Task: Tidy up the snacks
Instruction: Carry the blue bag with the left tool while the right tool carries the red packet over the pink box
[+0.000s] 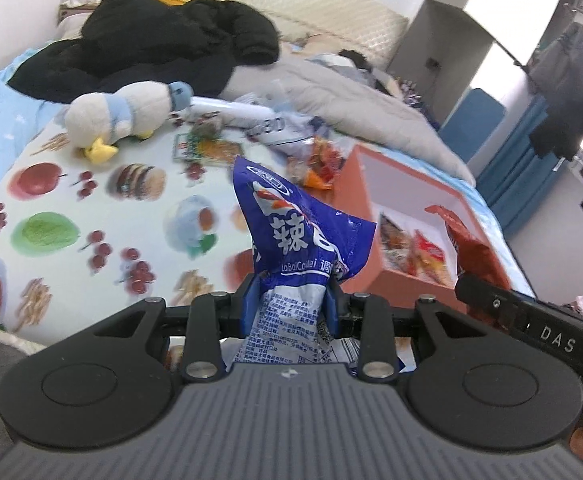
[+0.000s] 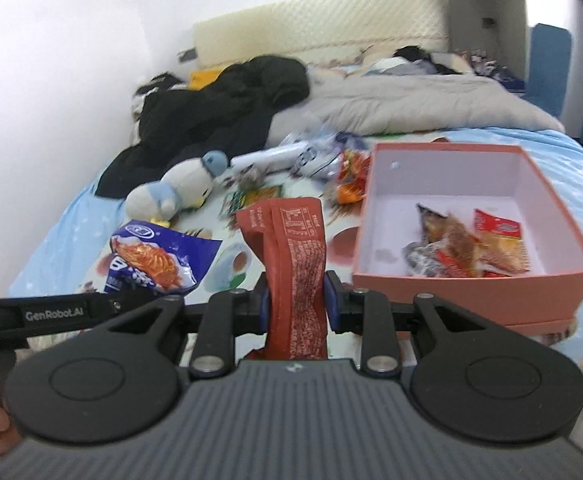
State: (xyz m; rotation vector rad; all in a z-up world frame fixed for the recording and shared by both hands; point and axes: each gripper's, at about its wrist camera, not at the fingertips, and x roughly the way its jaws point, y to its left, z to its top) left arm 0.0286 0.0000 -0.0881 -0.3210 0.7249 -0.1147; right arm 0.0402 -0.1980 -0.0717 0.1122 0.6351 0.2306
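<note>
My left gripper (image 1: 291,300) is shut on a blue snack packet (image 1: 295,228) and holds it above the patterned bedsheet, left of the pink box (image 1: 355,184). The packet also shows in the right wrist view (image 2: 155,260). My right gripper (image 2: 295,300) is shut on a red snack packet (image 2: 291,252), held up just left of the pink box (image 2: 471,296); the red packet shows at the right of the left wrist view (image 1: 471,248). Several small snack packets (image 2: 467,248) lie inside the box. More loose snacks (image 2: 351,180) lie on the bed behind it.
A plush penguin (image 2: 175,196) lies on the bed at left. A black jacket (image 2: 219,112) and a grey duvet (image 2: 403,108) are piled behind. A white bottle (image 2: 271,158) and white-blue wrappers lie near the loose snacks. The headboard stands at the back.
</note>
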